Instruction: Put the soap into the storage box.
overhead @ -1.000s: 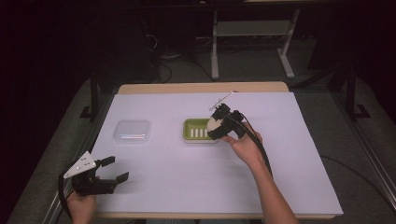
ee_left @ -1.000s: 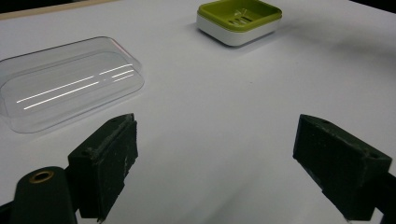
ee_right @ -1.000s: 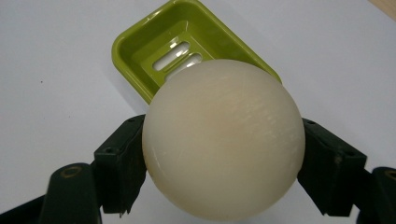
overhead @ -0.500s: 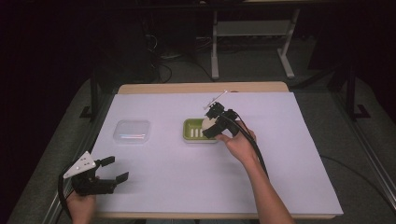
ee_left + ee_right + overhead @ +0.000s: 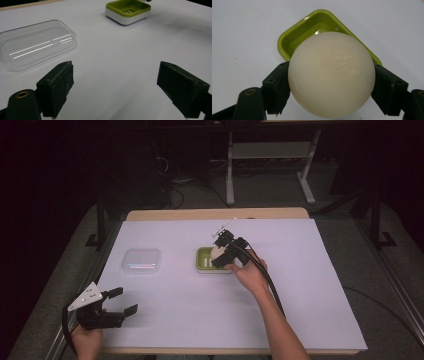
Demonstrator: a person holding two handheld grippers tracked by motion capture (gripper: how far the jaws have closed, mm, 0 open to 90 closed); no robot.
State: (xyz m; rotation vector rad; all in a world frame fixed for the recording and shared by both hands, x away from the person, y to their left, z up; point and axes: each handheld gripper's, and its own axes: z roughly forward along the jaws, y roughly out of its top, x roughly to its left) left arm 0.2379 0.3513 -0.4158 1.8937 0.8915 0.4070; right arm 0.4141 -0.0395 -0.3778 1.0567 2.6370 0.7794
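Note:
A cream round soap (image 5: 331,73) sits between the black jaws of my right gripper (image 5: 331,87), which is shut on it. Beneath it lies a green soap dish (image 5: 298,37) with a white base. In the high view the right gripper (image 5: 220,254) hangs over the dish (image 5: 205,258) near the table's middle, and the soap (image 5: 217,252) shows pale under it. My left gripper (image 5: 120,301) rests open at the front left with nothing between its jaws. The left gripper view has the dish (image 5: 128,10) far ahead.
A clear plastic lid (image 5: 142,260) lies left of the dish; it is close ahead on the left in the left gripper view (image 5: 37,47). White paper (image 5: 310,285) covers the table. The floor beyond holds a metal stand (image 5: 270,165) and cables.
My right gripper has moved left and down with the soap, from the dish's right side to over the dish. The left gripper has stayed in place.

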